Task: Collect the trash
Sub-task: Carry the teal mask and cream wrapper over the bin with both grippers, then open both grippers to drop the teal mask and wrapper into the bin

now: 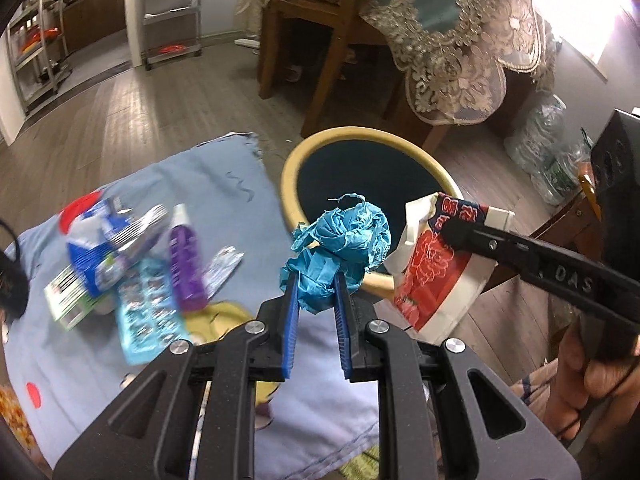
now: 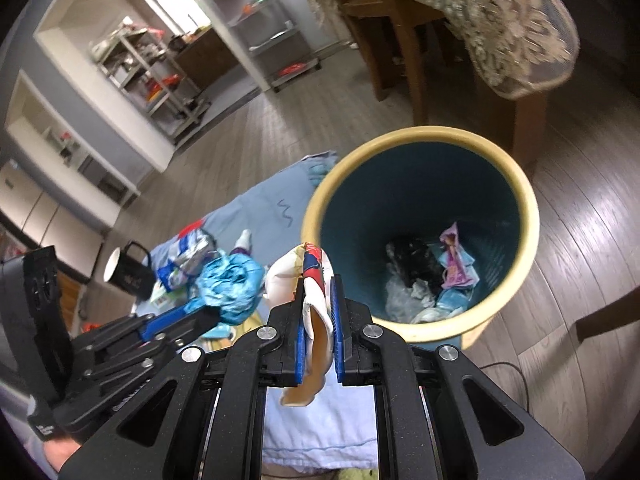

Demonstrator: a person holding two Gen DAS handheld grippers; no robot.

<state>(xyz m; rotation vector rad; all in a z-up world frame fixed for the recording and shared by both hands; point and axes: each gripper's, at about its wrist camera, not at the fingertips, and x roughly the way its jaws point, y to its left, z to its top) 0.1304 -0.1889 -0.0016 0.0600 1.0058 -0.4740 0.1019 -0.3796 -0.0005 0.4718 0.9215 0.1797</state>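
While both grippers hang over the floor near the bin, the scene reads as follows.

Left gripper [image 1: 316,280]: its blue pads pinch a crumpled blue wad of paper [image 1: 340,240], which bulges out above the fingertips; in the right wrist view the same gripper [image 2: 208,312] comes in from the left with the wad [image 2: 230,284] at its tip.

Right gripper [image 2: 320,292]: pressed together on a flattened red-and-white wrapper [image 2: 312,280], whose pale lower end hangs down between the pads; in the left wrist view the wrapper [image 1: 432,280] dangles from the black fingers [image 1: 460,236] reaching in from the right.

Bin [image 2: 524,200]: round, cream rim, dark teal inside, standing on the wooden floor [image 2: 580,240] just past the far right corner of the cloth; both held items sit at its near rim, not yet over its mouth.

Bin contents: a black lump [image 2: 412,256], a pink-and-purple wrapper [image 2: 456,260] and pale scraps at the bottom.

Cloth [image 1: 224,184]: light blue, spread on the floor; it carries the remaining trash.

Remaining trash: a purple bottle [image 1: 186,264], a silver-and-blue packet [image 1: 116,240], a teal printed sheet [image 1: 148,316] and a green-edged card [image 1: 68,300], grouped toward the cloth's left edge, blurred.

Black cup [image 2: 132,268]: lying on its side at the cloth's left edge.

Person: a hand [image 1: 592,384] grips the right tool's handle.
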